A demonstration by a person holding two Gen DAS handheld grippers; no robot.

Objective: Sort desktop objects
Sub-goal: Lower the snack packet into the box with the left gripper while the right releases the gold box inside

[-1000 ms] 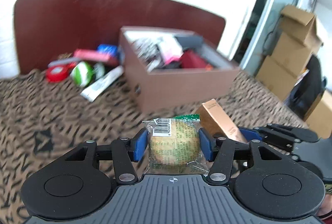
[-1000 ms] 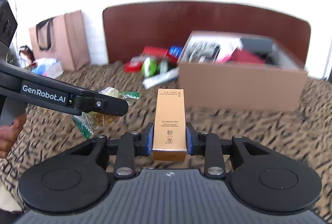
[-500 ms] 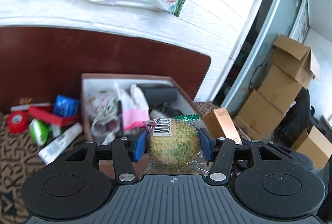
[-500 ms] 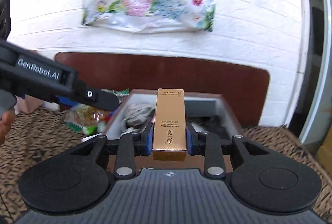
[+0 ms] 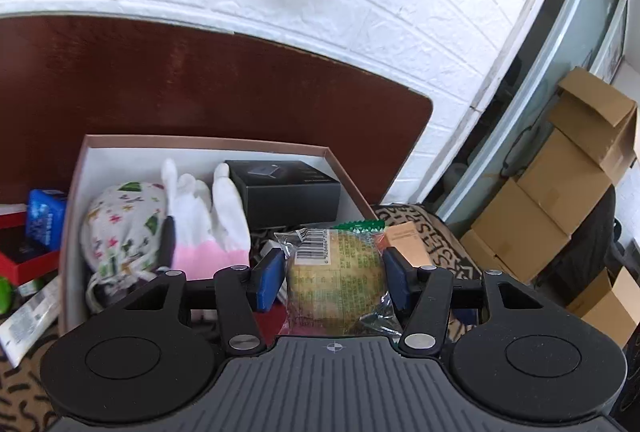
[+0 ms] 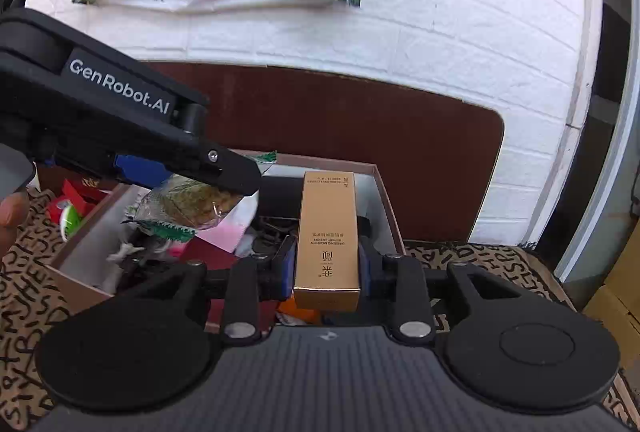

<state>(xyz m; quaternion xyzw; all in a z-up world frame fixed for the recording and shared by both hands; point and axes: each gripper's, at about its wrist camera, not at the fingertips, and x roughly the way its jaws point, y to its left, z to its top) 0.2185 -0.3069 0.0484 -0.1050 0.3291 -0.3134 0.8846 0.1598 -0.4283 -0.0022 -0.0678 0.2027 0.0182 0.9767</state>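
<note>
My left gripper (image 5: 334, 276) is shut on a round wrapped biscuit (image 5: 335, 282) with a barcode on its clear packet. It hovers over the open brown box (image 5: 208, 143), whose white inside holds a patterned pouch (image 5: 122, 224), white and pink gloves (image 5: 208, 220) and a black carton (image 5: 286, 191). In the right wrist view my right gripper (image 6: 326, 272) is shut on an upright gold carton (image 6: 327, 238) above the same box (image 6: 384, 191). The left gripper (image 6: 192, 167) reaches in from the left there, with the biscuit (image 6: 188, 205) hanging under it.
A blue packet (image 5: 46, 218), a red box (image 5: 20, 252) and a white tube (image 5: 28, 316) lie left of the brown box on the patterned cloth. A dark red headboard (image 5: 200, 87) stands behind. Cardboard cartons (image 5: 560, 199) are stacked at the right. A hand (image 6: 12, 216) shows at the left edge.
Both grippers have travelled forward from above the patterned cloth to above the open box, each keeping its grip. The box's contents now lie directly beneath them.
</note>
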